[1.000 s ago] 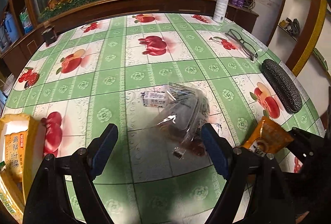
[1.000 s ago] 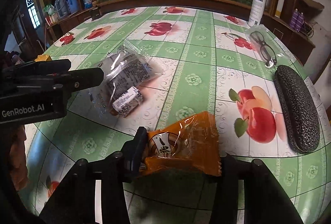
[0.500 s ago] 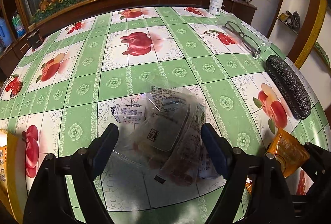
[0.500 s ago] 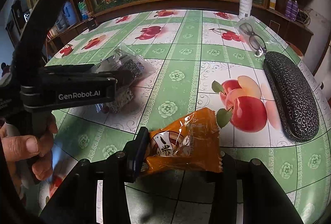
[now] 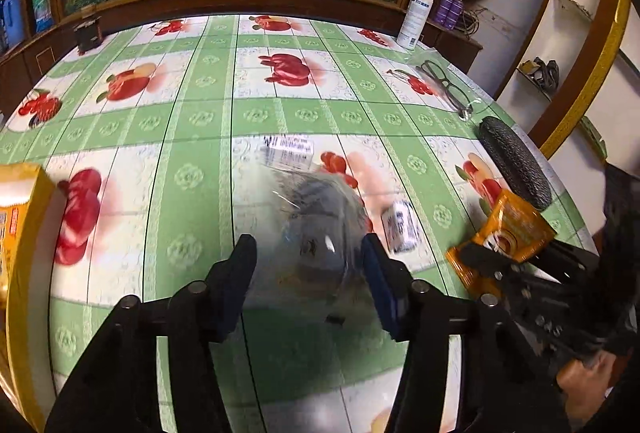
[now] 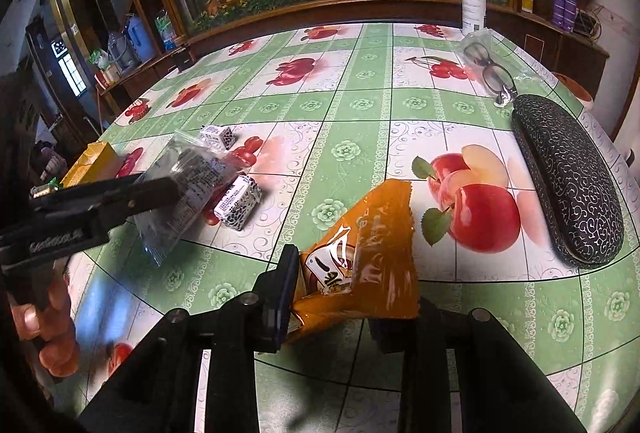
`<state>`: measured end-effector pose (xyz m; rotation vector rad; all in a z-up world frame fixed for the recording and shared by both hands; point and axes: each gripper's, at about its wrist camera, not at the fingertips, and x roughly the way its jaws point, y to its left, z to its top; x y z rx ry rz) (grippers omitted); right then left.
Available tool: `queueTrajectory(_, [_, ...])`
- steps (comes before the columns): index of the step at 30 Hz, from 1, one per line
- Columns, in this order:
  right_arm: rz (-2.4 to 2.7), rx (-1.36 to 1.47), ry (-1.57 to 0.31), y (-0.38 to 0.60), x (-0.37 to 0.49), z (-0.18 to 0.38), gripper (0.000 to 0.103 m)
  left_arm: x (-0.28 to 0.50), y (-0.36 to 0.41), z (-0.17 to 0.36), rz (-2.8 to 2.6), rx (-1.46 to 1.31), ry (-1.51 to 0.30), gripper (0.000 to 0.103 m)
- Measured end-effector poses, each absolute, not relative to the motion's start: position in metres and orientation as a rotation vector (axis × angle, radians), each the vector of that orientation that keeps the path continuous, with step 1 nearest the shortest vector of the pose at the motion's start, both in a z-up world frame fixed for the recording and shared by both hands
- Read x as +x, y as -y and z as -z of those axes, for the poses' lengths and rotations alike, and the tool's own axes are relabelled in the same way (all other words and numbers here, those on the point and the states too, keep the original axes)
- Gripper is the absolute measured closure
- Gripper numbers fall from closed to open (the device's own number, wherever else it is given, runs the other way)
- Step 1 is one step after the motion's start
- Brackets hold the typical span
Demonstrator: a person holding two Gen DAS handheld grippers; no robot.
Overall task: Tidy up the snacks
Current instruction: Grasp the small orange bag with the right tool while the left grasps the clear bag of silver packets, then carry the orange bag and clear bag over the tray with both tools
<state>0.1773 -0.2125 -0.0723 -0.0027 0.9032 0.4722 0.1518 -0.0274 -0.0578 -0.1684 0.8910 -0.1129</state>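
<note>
the right tongs (image 6: pixel 352 297) are clenching the orange snack packet (image 6: pixel 364 257) by its lower end, and the packet is standing up between the two fingers, above the counter (image 6: pixel 360 113). the left tongs (image 5: pixel 308 273) are closing around the clear snack bag (image 5: pixel 320 229), which looks lifted and tilted in the right wrist view; the picture is blurred there, but the bag is sitting between the fingers and seems to be held. so both hands are carrying a snack at this moment.

to do this step well, i think the left hand should be keeping a firm but soft pressure, because the clear bag is slippery and its content may be sliding down to one side. the right hand should be keeping the orange packet upright and apart from the left tongs, so the two do not bump.

just beyond the clear bag, two small white boxes with black print are lying on the counter, one near (image 6: pixel 238 203) and one farther (image 6: pixel 218 137). at the left edge a yellow box (image 5: pixel 22 217) is standing; it is probably where the snacks belong, though i cannot be sure. farther right are the dark glasses case (image 6: pixel 568 177) and the glasses (image 6: pixel 488 69), which are better avoided.
</note>
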Motion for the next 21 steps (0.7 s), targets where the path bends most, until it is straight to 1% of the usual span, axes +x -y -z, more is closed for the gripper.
queueTrajectory(5, [-0.484, -0.009, -0.897, 0.209, 0.175, 0.072, 0.071, 0.136, 0.026, 0.060, 0.129, -0.164, -0.900, 0.055])
queueTrajectory(7, [-0.488, -0.014, -0.906, 0.207, 0.176, 0.073, 0.071, 0.139, 0.030, 0.060, 0.103, -0.119, -0.911, 0.051])
queueTrajectory(11, [-0.486, -0.009, -0.905, 0.208, 0.176, 0.073, 0.071, 0.149, 0.042, 0.055, 0.075, -0.054, -0.905, 0.047])
queueTrajectory(12, [-0.485, -0.005, -0.905, 0.209, 0.176, 0.073, 0.071, 0.152, 0.043, 0.054, 0.078, -0.052, -0.901, 0.044])
queueTrajectory(13, [-0.485, 0.001, -0.907, 0.210, 0.176, 0.074, 0.071, 0.156, 0.046, 0.053, 0.074, -0.045, -0.902, 0.037])
queueTrajectory(15, [-0.487, 0.009, -0.909, 0.211, 0.177, 0.074, 0.071, 0.163, 0.051, 0.053, 0.064, -0.027, -0.906, 0.030])
queueTrajectory(18, [-0.490, 0.018, -0.911, 0.212, 0.177, 0.074, 0.071, 0.174, 0.054, 0.061, 0.051, -0.012, -0.928, 0.030])
queueTrajectory(19, [-0.491, 0.021, -0.911, 0.212, 0.177, 0.074, 0.071, 0.177, 0.052, 0.066, 0.058, -0.028, -0.939, 0.036])
queueTrajectory(20, [-0.492, 0.024, -0.912, 0.213, 0.177, 0.074, 0.071, 0.178, 0.048, 0.071, 0.057, -0.044, -0.951, 0.046])
queueTrajectory(21, [-0.493, 0.026, -0.912, 0.213, 0.177, 0.074, 0.071, 0.179, 0.045, 0.075, 0.076, -0.073, -0.956, 0.052])
